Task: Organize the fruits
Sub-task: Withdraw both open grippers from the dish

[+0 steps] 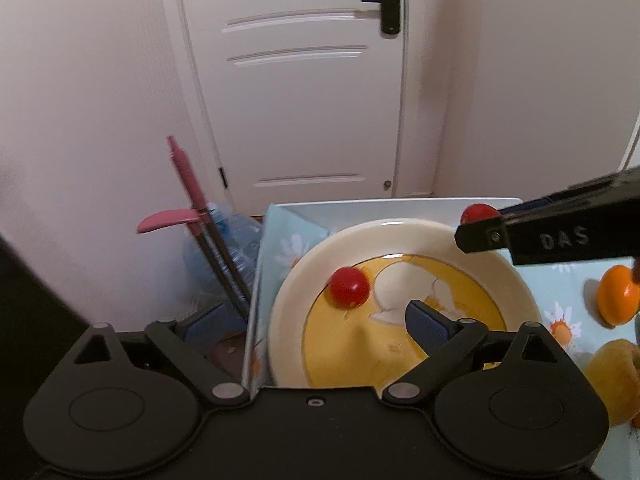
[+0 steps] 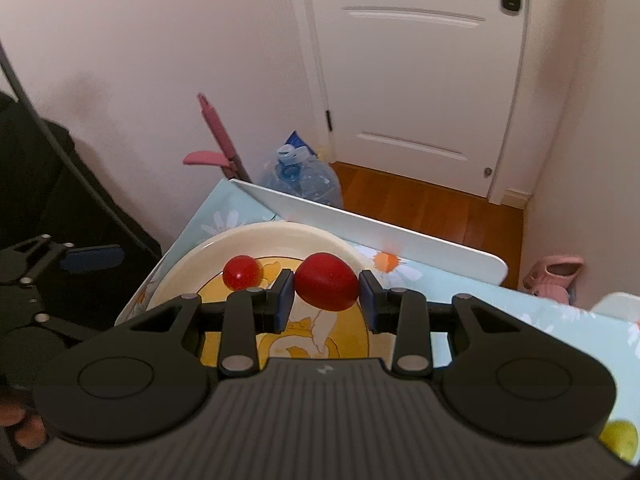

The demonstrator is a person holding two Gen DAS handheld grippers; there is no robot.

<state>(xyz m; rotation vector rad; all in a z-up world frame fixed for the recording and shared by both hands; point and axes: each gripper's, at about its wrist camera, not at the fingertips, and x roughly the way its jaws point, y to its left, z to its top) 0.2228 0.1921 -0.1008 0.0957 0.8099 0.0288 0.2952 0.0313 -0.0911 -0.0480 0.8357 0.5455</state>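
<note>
We see the left tongs [image 1: 320,326] spread wide, with nothing between the pads. One blue pad [image 1: 426,326] hangs above the yellow centre of the plate [image 1: 400,232]; the other pad sits beyond the counter's [image 2: 500,308] left edge. No pad touches any fruit.

A small red tomato [image 1: 349,287] lies loose on the plate, at the boundary of the yellow centre and the cream rim, just ahead of the left tongs and apart from both pads.

We see the right tongs [image 2: 326,296] pinching a larger red tomato [image 2: 326,281]. Both blue pads press on its sides, and the fruit is held above the plate, nearer the far rim. In the left wrist view this same tomato shows at the tip of the right tongs, over the plate's far right edge.

The plate rests on the counter, which carries a pale blue cloth printed with daisies. A white tray edge [image 2: 380,228] runs along the far side of the plate.

To the right of the plate, on the cloth, stand an orange fruit [image 1: 616,294] and a paler yellow-orange fruit [image 1: 614,376]. A green-yellow fruit [image 2: 620,438] is partly visible at the lower right of the right wrist view.
</note>
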